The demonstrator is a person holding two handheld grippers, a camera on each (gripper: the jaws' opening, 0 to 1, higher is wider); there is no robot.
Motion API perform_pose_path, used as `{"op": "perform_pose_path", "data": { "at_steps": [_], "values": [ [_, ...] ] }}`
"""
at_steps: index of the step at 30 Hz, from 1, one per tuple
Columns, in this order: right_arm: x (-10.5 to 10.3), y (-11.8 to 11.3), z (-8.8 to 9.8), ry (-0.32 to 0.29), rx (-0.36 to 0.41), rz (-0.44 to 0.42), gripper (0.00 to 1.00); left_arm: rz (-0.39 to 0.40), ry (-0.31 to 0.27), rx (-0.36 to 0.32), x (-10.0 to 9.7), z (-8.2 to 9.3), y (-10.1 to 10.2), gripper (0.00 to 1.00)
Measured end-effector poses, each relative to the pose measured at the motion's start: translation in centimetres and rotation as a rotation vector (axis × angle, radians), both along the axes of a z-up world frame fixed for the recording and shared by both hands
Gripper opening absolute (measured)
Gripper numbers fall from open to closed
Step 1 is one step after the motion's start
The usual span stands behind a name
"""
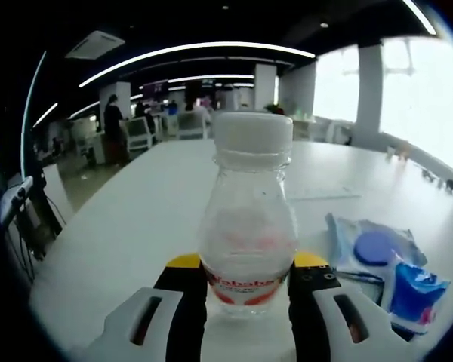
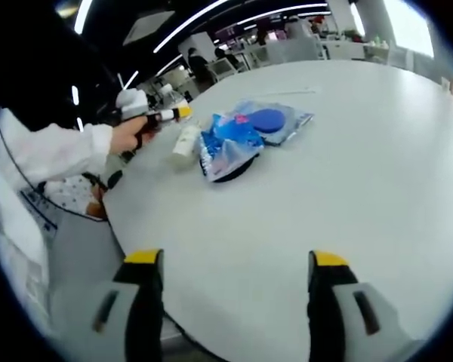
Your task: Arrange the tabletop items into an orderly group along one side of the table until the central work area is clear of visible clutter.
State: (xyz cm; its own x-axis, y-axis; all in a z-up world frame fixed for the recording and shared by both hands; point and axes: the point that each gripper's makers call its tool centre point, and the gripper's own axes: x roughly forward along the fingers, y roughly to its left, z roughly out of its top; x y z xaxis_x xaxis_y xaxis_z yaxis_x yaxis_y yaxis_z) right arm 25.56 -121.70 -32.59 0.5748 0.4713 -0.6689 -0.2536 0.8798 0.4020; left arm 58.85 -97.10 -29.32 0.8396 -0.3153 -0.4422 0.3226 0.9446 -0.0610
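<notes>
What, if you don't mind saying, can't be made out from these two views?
- Plastic bottle, left gripper view: its base sits behind the left hand-held gripper jaws; the red label print is blurred.
- Blue packets, left gripper view: the print is too blurred to read, and the view's edge cuts off the lowest one.
- Right gripper view: the left hand-held gripper is small and partly covered by the person's hand.
</notes>
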Motion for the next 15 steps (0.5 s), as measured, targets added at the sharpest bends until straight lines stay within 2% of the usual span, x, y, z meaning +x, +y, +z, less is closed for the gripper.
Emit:
{"op": "perform_pose_path", "data": {
  "at_steps": [4,7,10,11,14,15],
  "values": [
    [-0.01,0.20,-0.01,0.001,-0.002,0.009,0.77,0.021,0.015,-0.031,-0.13,-0.07,0.28,0.40],
    [0.04,0.35,0.14,-0.003,-0.001,0.012,0.77,0.029,0.006,-0.049,-0.08,0.25,0.63,0.46],
    [0.04,0.42,0.18,-0.005,-0.001,0.013,0.77,0.030,0.001,-0.073,0.10,0.65,0.82,0.59],
    [0.02,0.48,0.17,-0.006,-0.001,0.015,0.77,0.031,0.001,-0.091,0.15,0.77,0.78,0.67],
    [-0.07,0.68,0.04,-0.004,0.000,0.018,0.77,0.030,0.036,-0.145,-0.09,0.78,0.69,0.83],
    [-0.10,0.80,0.07,-0.005,0.001,0.019,0.77,0.026,0.046,-0.164,-0.23,0.80,0.59,0.85]
  ]
}}
